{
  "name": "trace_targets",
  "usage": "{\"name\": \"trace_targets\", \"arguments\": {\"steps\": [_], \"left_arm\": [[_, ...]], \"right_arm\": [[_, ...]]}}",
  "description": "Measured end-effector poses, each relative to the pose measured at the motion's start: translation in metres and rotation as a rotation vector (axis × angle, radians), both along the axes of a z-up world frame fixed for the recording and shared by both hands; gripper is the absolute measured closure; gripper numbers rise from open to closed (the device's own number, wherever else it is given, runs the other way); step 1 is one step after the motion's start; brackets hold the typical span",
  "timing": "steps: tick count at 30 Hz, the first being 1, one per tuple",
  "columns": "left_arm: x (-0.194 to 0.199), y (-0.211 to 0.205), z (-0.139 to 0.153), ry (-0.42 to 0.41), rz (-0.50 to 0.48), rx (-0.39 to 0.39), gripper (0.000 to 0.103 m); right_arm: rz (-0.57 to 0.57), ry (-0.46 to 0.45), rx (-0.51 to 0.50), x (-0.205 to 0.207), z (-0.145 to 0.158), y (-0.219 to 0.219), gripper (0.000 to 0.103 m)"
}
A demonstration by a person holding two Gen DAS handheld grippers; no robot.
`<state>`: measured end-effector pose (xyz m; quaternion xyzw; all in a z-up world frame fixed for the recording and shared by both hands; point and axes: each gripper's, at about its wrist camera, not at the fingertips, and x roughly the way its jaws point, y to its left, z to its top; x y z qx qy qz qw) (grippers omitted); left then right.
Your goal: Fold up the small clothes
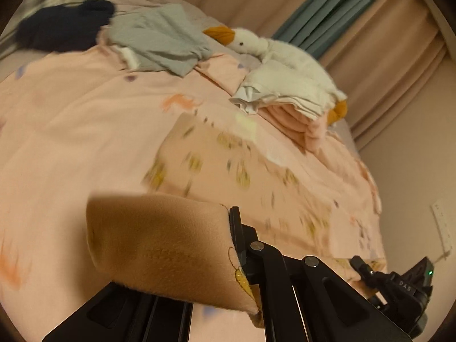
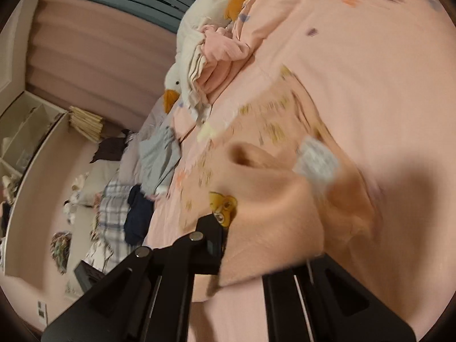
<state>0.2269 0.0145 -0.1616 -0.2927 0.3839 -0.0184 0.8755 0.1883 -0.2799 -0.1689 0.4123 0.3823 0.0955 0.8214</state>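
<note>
Left wrist view shows the left claw (image 1: 228, 245) tilted low over the bed (image 1: 71, 131), its fingers pinched on a folded-over edge of the small peach garment (image 1: 216, 171), whose fleecy underside curls across the near finger. The rest of the garment, printed with small yellow figures, lies spread on the pink duvet. At lower right the right claw (image 1: 362, 270) grips the garment's other end. Right wrist view has the right claw (image 2: 228, 228) rolled sideways, closed on a bunched fold beside a cartoon lion print (image 2: 223, 206). Further up the bed lie a plush goose (image 1: 273, 54), a grey garment (image 1: 162, 42) and a dark garment (image 1: 62, 25).
</note>
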Motion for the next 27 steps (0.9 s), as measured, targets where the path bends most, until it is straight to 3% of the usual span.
{"name": "trace_targets", "arguments": {"steps": [4, 7, 10, 11, 12, 14, 15, 17, 19, 23, 27], "left_arm": [[0.086, -0.008, -0.023, 0.102, -0.016, 0.081, 0.101], [0.14, -0.023, -0.058, 0.213, -0.079, 0.2, 0.101], [0.149, -0.013, -0.068, 0.192, -0.081, 0.141, 0.101], [0.15, -0.006, -0.067, 0.217, -0.094, 0.092, 0.101], [0.148, 0.001, -0.066, 0.232, -0.102, 0.05, 0.099], [0.139, 0.017, -0.061, 0.272, -0.094, -0.051, 0.09], [0.132, 0.024, -0.057, 0.284, -0.085, -0.079, 0.083], [0.112, 0.034, -0.044, 0.294, -0.061, -0.075, 0.071], [0.093, 0.033, -0.027, 0.275, -0.069, -0.011, 0.058], [0.053, 0.026, -0.003, 0.202, -0.1, 0.18, 0.058], [0.033, 0.032, -0.003, 0.225, -0.104, 0.171, 0.058]], "right_arm": [[0.013, 0.106, -0.127, 0.091, -0.018, 0.002, 0.096], [0.067, 0.204, -0.258, 0.15, -0.045, 0.008, 0.093], [0.099, 0.203, -0.258, 0.171, -0.054, 0.005, 0.092], [0.101, 0.198, -0.234, 0.172, -0.051, 0.001, 0.083], [0.106, 0.191, -0.208, 0.17, -0.045, -0.002, 0.066], [0.108, 0.181, -0.209, 0.16, -0.028, -0.009, 0.049], [0.099, 0.168, -0.235, 0.153, -0.018, -0.011, 0.047], [0.083, 0.13, -0.308, 0.135, 0.008, -0.015, 0.047], [0.094, 0.1, -0.364, 0.12, 0.027, -0.015, 0.047], [0.118, 0.078, -0.429, 0.08, 0.041, -0.016, 0.051], [0.16, 0.101, -0.396, 0.052, 0.025, -0.01, 0.072]]}}
